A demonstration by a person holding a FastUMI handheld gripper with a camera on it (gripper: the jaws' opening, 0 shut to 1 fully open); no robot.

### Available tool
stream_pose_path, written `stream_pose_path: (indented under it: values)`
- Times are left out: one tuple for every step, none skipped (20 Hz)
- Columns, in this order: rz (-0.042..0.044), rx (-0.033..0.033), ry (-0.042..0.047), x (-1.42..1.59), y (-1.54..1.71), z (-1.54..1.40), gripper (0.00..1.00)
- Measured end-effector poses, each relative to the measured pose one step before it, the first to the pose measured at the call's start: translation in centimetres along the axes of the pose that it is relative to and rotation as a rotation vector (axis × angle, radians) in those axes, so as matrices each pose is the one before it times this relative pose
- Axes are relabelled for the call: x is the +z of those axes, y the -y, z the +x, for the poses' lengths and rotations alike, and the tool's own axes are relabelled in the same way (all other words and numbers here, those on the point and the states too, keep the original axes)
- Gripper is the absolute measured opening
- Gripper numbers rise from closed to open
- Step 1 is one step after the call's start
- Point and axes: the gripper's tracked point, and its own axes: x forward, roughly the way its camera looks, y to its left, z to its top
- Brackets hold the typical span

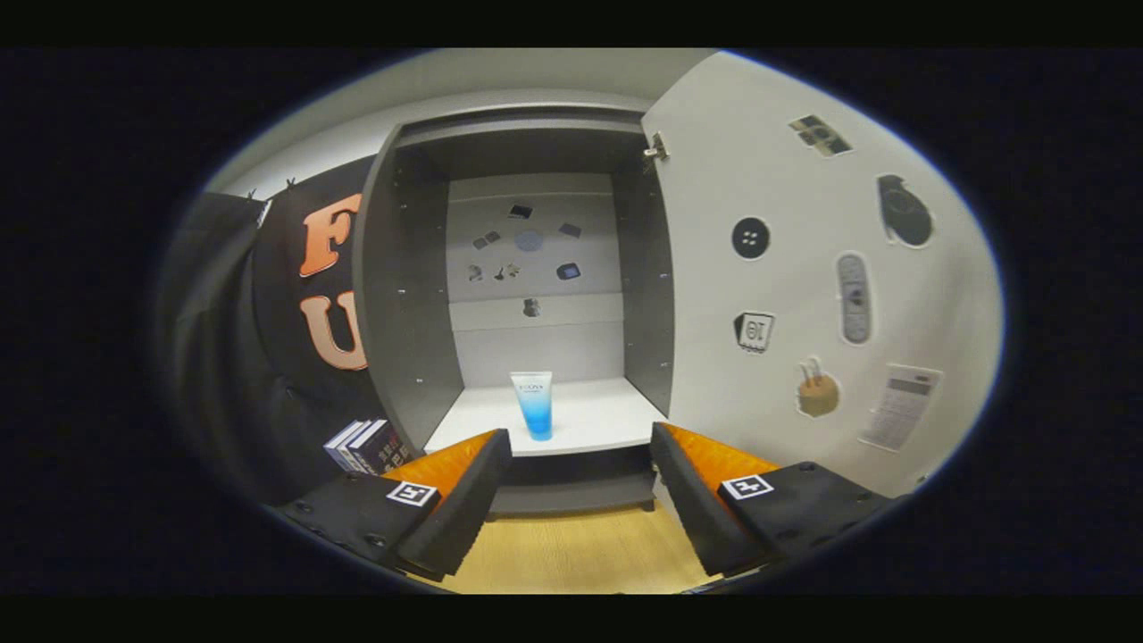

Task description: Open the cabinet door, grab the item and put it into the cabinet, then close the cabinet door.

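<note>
With cabinet door (804,295) swung wide open to right of cabinet (527,268), blue-and-white tube (534,405) stands upright, cap down, on white shelf (598,420) inside cabinet, near front edge. Gripper (580,464) outside cabinet, just short of shelf front, fingers spread wide, holding nothing; tube beyond fingertips, apart from both. Picture stickers on cabinet back panel and on inner face of door. Books (364,445) stacked left of cabinet base. Wooden tabletop (571,554) below cabinet.
</note>
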Motion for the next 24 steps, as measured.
stream_pose_path:
  values:
    - [-0.00005, -0.00471, 0.0125, -0.12, 0.624, -1.845, 1.0]
    - [-0.00249, -0.0111, 0.01337, 0.428, 0.732, -1.67, 1.0]
    - [-0.00187, -0.01038, 0.0109, 0.268, 0.776, -1.609, 1.0]
    - [-0.00017, -0.00342, 0.01016, 0.229, 0.607, -1.561, 1.0]
    - [0.00026, -0.00156, 0.00929, 0.173, 0.694, -1.5, 1.0]
    - [-0.0017, 0.00014, 0.00935, 0.255, 0.684, -1.521, 1.0]
    - [-0.00398, 0.0031, 0.00618, 0.105, 0.712, -1.453, 1.0]
    - [-0.00478, 0.00601, 0.00415, 0.004, 0.679, -1.299, 1.0]
    - [-0.00362, 0.00261, -0.00293, -0.162, 0.689, -1.187, 1.0]
    - [-0.0046, 0.00053, -0.00145, 0.017, 0.866, -1.081, 1.0]
    - [-0.0045, -0.00386, 0.0006, -0.107, 0.906, -0.916, 1.0]
    - [-0.0039, -0.01085, -0.00166, -0.232, 1.063, -0.829, 1.0]
    - [-0.00129, -0.01007, -0.00053, -0.212, 1.198, -0.736, 1.0]
    - [0.00342, -0.00923, 0.00072, -0.005, 1.139, -0.723, 1.0]
    - [0.00953, -0.00291, 0.00391, -0.116, 1.116, -0.605, 0.99]
    - [0.0124, 0.00153, 0.00392, -0.156, 0.91, -0.526, 0.99]
    - [0.00994, -0.00117, 0.00425, -0.194, 0.976, -0.407, 0.99]
    - [0.00652, -0.00768, 0.00126, -0.266, 1.203, -0.068, 1.0]
    - [0.00427, -0.00903, 0.0018, -0.33, 1.125, -0.071, 1.0]
    - [0.0063, -0.01181, 0.00046, -0.296, 1.21, 0.02, 1.0]
    - [0.00558, -0.00851, 0.00154, -0.207, 1.01, 0.154, 1.0]
    - [0.00364, -0.01331, 0.00191, -0.208, 1.09, 0.275, 1.0]
    - [-0.00247, -0.01499, 0.00066, -0.379, 1.056, 0.645, 0.99]
    - [-0.00475, -0.01413, -0.0026, -0.419, 0.871, 0.677, 0.99]
